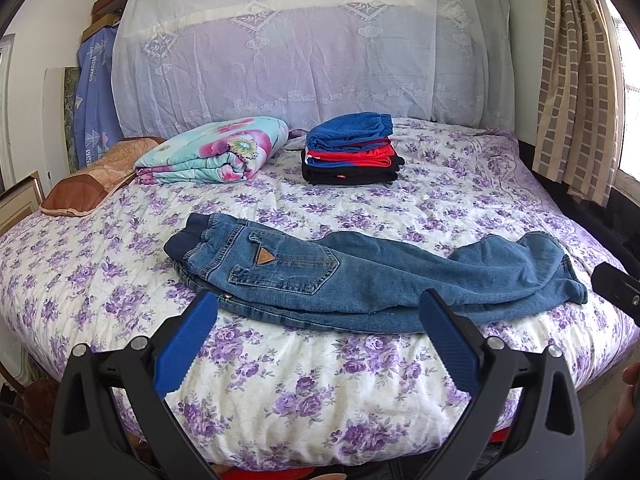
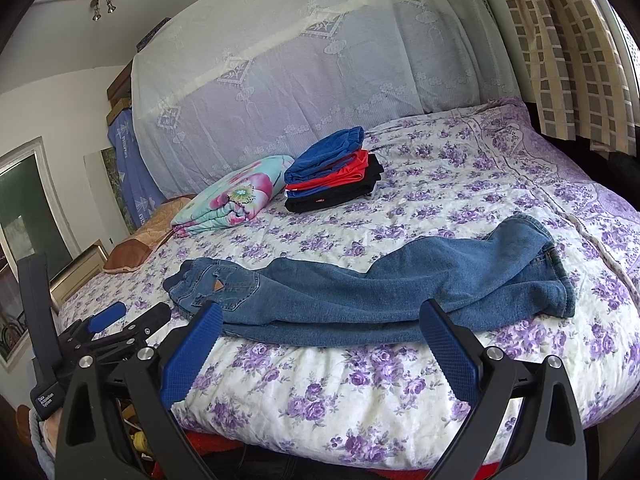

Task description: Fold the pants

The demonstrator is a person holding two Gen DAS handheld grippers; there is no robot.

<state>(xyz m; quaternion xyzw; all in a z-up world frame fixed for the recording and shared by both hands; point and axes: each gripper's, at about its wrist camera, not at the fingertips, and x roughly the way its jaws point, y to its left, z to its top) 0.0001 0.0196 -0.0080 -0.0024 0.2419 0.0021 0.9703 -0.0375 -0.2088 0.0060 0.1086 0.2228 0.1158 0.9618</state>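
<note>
Just beyond both spread claws [image 1: 320, 312] [image 2: 322, 316] — jeans [image 1: 360, 276], untouched.

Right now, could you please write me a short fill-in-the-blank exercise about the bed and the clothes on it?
1. The jeans lie on the floral ____.
2. The top garment of the folded stack is ____.
3. Both the left gripper and the right gripper are ____.
4. The folded quilt lies to the ____ of the stack.

Missing words: bedspread; blue; open; left
</note>
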